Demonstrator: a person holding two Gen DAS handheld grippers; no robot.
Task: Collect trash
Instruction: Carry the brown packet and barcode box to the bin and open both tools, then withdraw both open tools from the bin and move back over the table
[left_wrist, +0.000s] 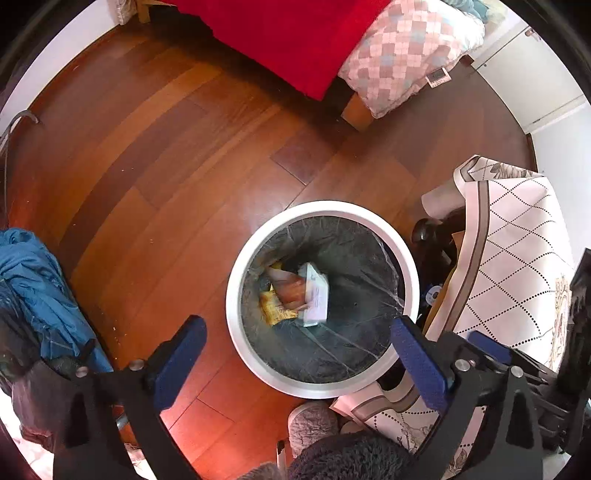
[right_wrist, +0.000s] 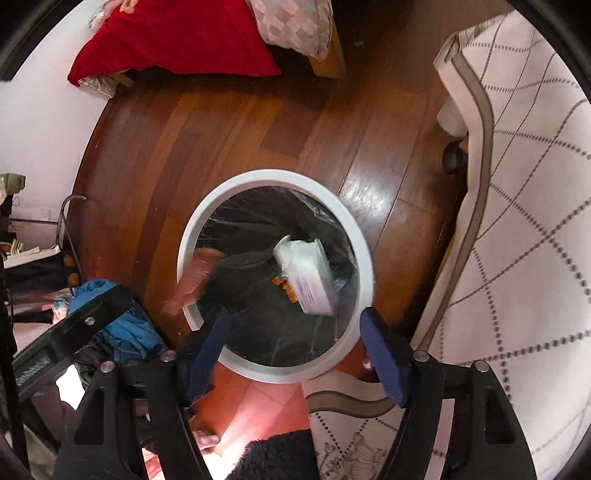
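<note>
We stand over a reddish-brown wooden plank floor (left_wrist: 177, 177) where a round white-rimmed bin with a dark plastic liner (left_wrist: 408, 258) sits beside a cloth-draped table. The left gripper (left_wrist: 299, 354) and right gripper (right_wrist: 295, 350) both gape empty above it. The white paper packet (left_wrist: 316, 295) and orange wrappers (left_wrist: 280, 299) lie at the liner's bottom; we judge them light, crushable, best pinched by an edge.

I see the round white bin (left_wrist: 321, 301) open-topped below me; bare wooden floor (left_wrist: 166, 177) lies left and far, the patterned cloth-covered desk (left_wrist: 517, 251) crowds its right side.
</note>
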